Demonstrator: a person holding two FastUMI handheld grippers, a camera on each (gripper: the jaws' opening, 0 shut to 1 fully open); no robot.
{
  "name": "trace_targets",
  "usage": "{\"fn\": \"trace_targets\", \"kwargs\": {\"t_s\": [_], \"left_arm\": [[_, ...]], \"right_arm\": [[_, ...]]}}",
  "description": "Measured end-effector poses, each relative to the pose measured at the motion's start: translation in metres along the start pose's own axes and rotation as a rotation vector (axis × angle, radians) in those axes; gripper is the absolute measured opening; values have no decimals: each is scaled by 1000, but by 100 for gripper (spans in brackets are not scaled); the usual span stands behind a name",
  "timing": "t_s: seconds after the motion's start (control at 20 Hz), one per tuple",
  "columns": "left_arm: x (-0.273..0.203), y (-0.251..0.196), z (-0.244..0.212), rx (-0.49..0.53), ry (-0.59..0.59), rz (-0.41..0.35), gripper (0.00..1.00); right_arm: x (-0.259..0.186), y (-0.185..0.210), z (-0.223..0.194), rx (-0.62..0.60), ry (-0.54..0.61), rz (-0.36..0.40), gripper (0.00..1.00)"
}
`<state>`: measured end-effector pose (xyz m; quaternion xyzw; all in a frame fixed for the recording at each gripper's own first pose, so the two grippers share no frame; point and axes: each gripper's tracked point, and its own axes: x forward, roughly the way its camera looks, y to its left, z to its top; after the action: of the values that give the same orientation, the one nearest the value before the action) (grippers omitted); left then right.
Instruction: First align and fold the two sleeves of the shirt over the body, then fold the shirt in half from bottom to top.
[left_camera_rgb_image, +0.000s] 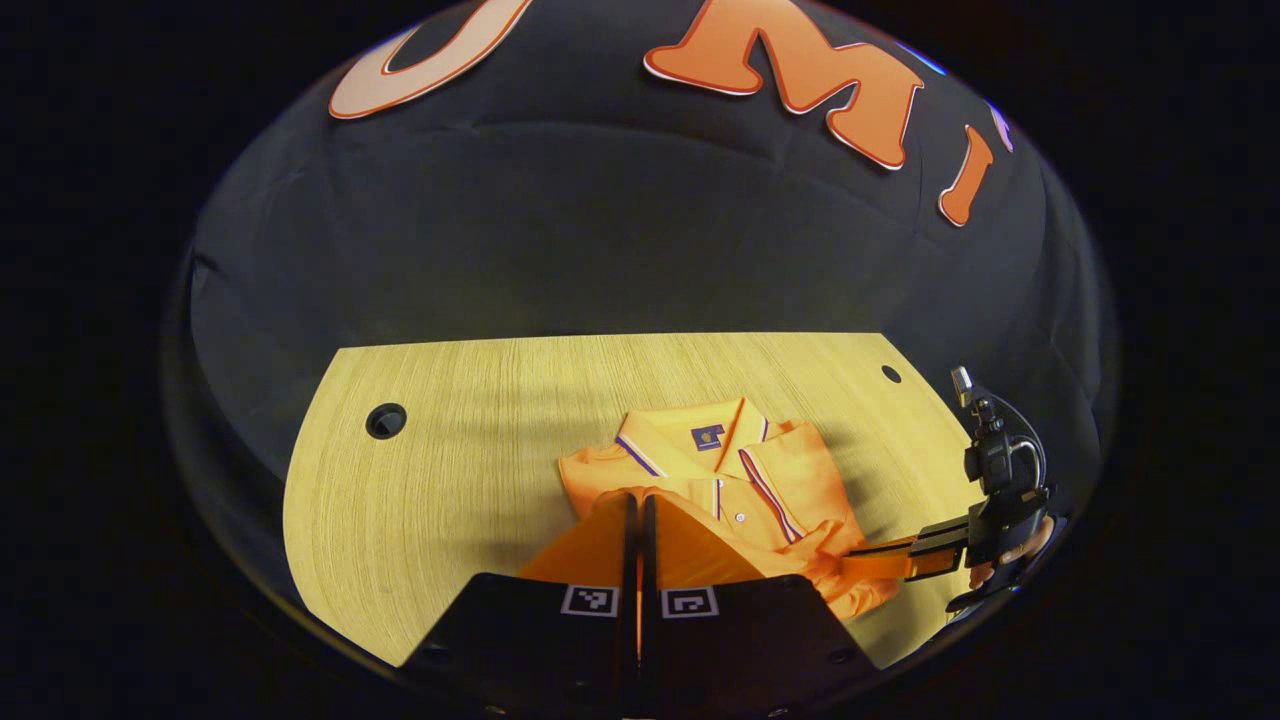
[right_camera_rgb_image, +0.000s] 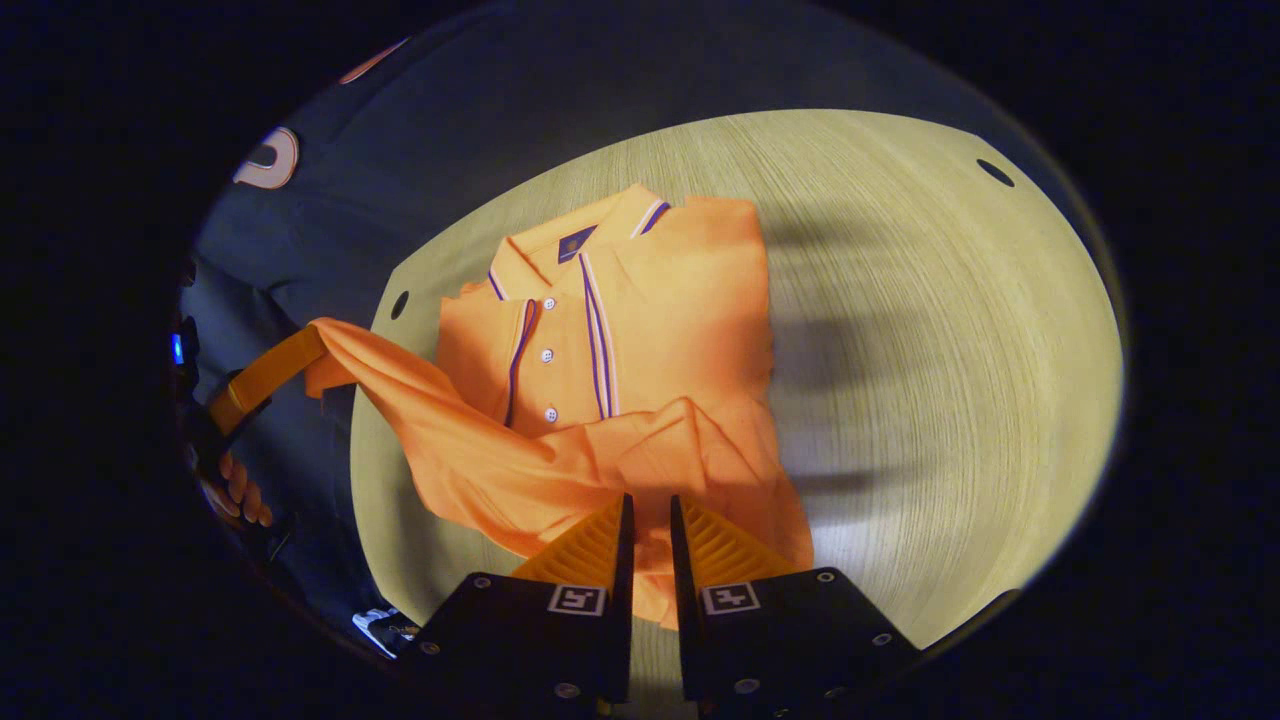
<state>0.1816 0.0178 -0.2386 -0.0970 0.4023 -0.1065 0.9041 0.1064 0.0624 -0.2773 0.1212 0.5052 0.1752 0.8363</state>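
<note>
Right gripper view: nearest me, my right gripper (right_camera_rgb_image: 648, 525) has its jaws pinched on the shirt (right_camera_rgb_image: 640, 330) hem; my left gripper (left_camera_rgb_image: 638, 520) nips the other corner. Soft, light cloth sags between; beyond, collar rests on the worktop (right_camera_rgb_image: 950, 330).

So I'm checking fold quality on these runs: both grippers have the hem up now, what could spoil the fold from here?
1. The lifted hem of the shirt sags unevenly between the left gripper and the right gripper, so it may land skewed over the collar.
2. Each grip takes little cloth; a corner could slip out mid-fold.
3. Pulling may drag the folded sleeves loose across the table.
</note>
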Motion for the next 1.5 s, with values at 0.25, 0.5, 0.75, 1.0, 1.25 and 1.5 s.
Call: {"fn": "trace_targets", "kwargs": {"t_s": [0.25, 0.5, 0.75, 1.0, 1.25, 1.5], "left_arm": [[5, 7, -6, -10, 12, -6, 1], [7, 6, -7, -24, 7, -24, 1], [9, 8, -12, -49, 20, -26, 1], [9, 12, -15, -50, 26, -22, 1], [8, 17, -15, -46, 26, -19, 1], [15, 18, -12, -22, 16, -19, 1]], "right_arm": [[-1, 6, 27, 98, -102, 9, 3], [-9, -19, 25, -49, -137, -82, 20], [-3, -25, 3, -218, -75, -120, 45], [8, -31, 8, -244, -75, -171, 67], [1, -23, 29, -204, -177, -146, 19], [-11, -16, 56, -31, -218, -61, 7]]}}
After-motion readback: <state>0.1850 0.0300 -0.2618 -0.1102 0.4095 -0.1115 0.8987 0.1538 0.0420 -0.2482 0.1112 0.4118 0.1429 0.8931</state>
